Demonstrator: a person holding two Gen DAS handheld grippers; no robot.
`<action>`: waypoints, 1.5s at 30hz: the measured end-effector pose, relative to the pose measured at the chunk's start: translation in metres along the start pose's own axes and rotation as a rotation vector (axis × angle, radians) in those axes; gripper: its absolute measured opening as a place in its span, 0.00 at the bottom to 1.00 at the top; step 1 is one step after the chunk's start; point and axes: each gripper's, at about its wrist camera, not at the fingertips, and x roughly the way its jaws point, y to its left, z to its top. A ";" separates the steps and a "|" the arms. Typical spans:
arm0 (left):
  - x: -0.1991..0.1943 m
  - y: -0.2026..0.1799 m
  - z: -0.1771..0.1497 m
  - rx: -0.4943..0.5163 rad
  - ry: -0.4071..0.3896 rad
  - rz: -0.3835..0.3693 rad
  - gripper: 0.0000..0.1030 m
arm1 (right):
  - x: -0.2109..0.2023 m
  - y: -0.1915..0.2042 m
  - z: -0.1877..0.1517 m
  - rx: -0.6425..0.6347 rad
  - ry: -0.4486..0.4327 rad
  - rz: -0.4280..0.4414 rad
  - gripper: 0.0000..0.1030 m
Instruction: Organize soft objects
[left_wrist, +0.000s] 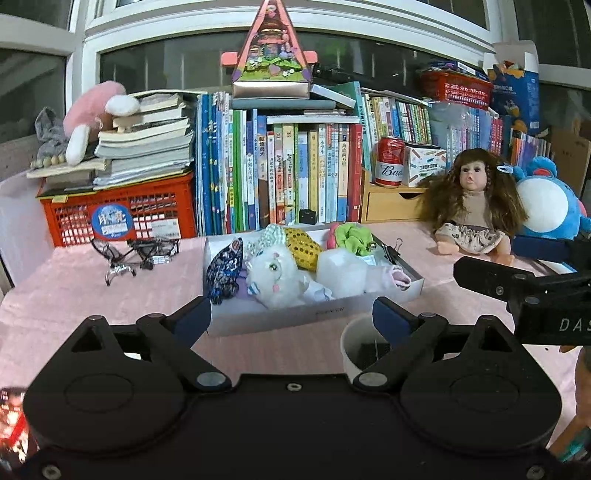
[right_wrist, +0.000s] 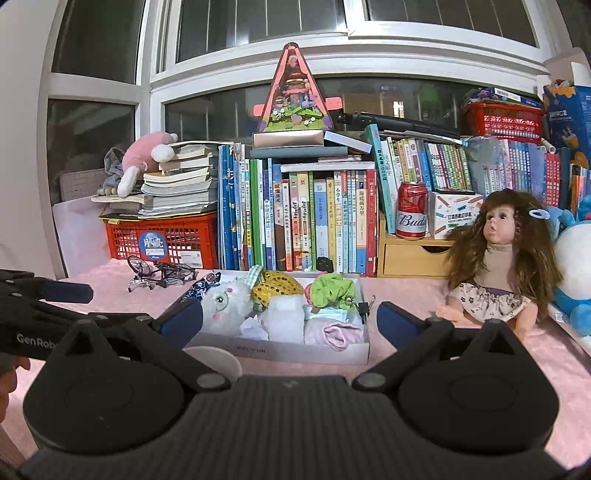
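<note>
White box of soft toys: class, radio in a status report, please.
Left gripper open, empty. Right gripper open, empty. White box full of soft toys. White cup sits near the box.

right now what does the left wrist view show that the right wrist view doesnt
Only the left wrist view shows the white round cup clearly, in front of the box, and the right gripper entering from the right, open.

Only the right wrist view shows the left gripper entering from the left, and just the rim of that cup.

Both show the shallow white cardboard box of soft things, with the white plush cat and lime green scrunchie, plus the long-haired brown doll sitting to its right and the red drink can.
</note>
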 end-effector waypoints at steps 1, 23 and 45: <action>-0.001 0.001 -0.002 -0.005 -0.002 0.002 0.91 | -0.002 0.001 -0.002 0.000 -0.005 -0.003 1.00; -0.014 0.008 -0.049 -0.067 0.012 0.042 0.96 | -0.019 0.011 -0.040 -0.014 -0.015 -0.041 1.00; -0.005 0.016 -0.113 -0.124 0.127 0.124 0.98 | -0.022 0.030 -0.099 -0.045 0.100 -0.085 1.00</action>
